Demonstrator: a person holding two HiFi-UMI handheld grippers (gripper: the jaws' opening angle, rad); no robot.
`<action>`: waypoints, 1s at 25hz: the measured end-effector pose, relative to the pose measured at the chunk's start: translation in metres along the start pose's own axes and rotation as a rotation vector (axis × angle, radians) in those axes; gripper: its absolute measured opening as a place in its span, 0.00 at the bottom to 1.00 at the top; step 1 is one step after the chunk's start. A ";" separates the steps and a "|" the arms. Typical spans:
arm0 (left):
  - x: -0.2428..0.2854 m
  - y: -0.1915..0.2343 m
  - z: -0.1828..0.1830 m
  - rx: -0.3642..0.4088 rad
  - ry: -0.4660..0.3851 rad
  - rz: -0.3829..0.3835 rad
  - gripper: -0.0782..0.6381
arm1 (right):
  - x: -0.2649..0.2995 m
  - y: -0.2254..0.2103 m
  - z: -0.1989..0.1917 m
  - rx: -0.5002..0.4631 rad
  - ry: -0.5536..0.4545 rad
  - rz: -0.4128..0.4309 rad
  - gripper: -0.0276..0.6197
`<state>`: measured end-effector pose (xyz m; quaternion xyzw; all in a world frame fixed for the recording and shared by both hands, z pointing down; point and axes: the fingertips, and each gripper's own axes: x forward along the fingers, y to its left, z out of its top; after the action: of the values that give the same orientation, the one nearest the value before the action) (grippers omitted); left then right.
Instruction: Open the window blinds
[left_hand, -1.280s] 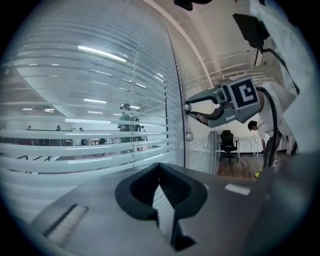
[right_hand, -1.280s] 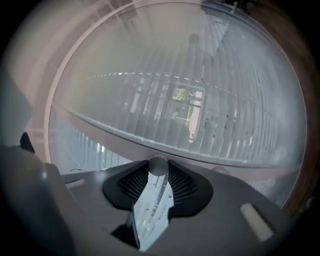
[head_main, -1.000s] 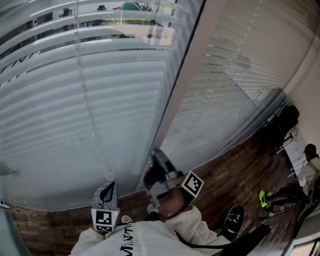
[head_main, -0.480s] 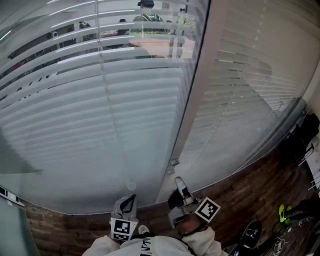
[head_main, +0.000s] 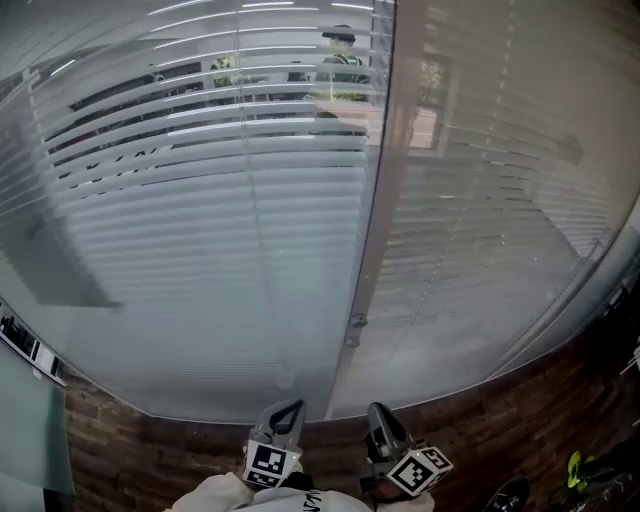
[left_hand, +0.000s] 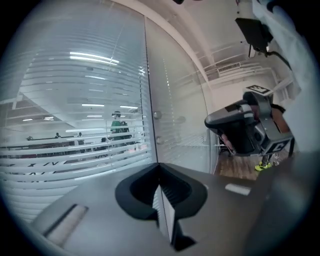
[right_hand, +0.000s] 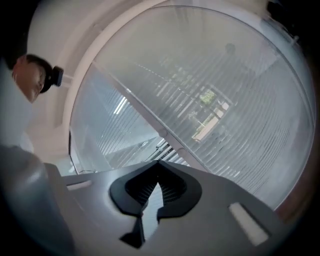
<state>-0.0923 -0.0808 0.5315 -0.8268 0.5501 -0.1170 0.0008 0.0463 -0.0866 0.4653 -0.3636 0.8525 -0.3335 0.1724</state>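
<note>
**Blinds half-tilted behind glass, both tongs closed at the post's foot**

The window blinds (head_main: 200, 250) hang behind glass, left of the pale frame post (head_main: 375, 250). They are white horizontal slats. The upper ones are tilted enough to show a room beyond, and the lower ones look like a milky, closed sheet. Fainter slats fill the pane right of the post. Near the post's foot, the left tongs (head_main: 289, 410) are pinched together and empty. The right tongs (head_main: 377, 412) have just been closing and sit tight together with nothing between them.

Pretty soft, even light overall, nothing harsh. Brightest bits are the strip lights (left_hand: 95, 57) glaring in the glass (left_hand: 75, 100) and the glow between the upper slats of the window blinds (head_main: 200, 250). Head view's a bit smeary. Heavy fisheye bending, dark corners on both gripper views, foreground mushy.
</note>
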 end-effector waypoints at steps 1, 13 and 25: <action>-0.002 -0.008 0.003 0.005 -0.007 0.000 0.11 | -0.010 0.003 -0.004 -0.073 0.019 0.006 0.05; -0.059 -0.094 0.006 0.026 -0.006 0.025 0.11 | -0.107 0.013 -0.028 -0.284 0.088 -0.037 0.04; -0.117 -0.100 0.022 0.031 -0.021 0.107 0.11 | -0.126 0.036 -0.057 -0.362 0.144 -0.045 0.04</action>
<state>-0.0401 0.0620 0.5006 -0.7973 0.5916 -0.1166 0.0254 0.0826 0.0496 0.4880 -0.3829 0.9003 -0.2039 0.0352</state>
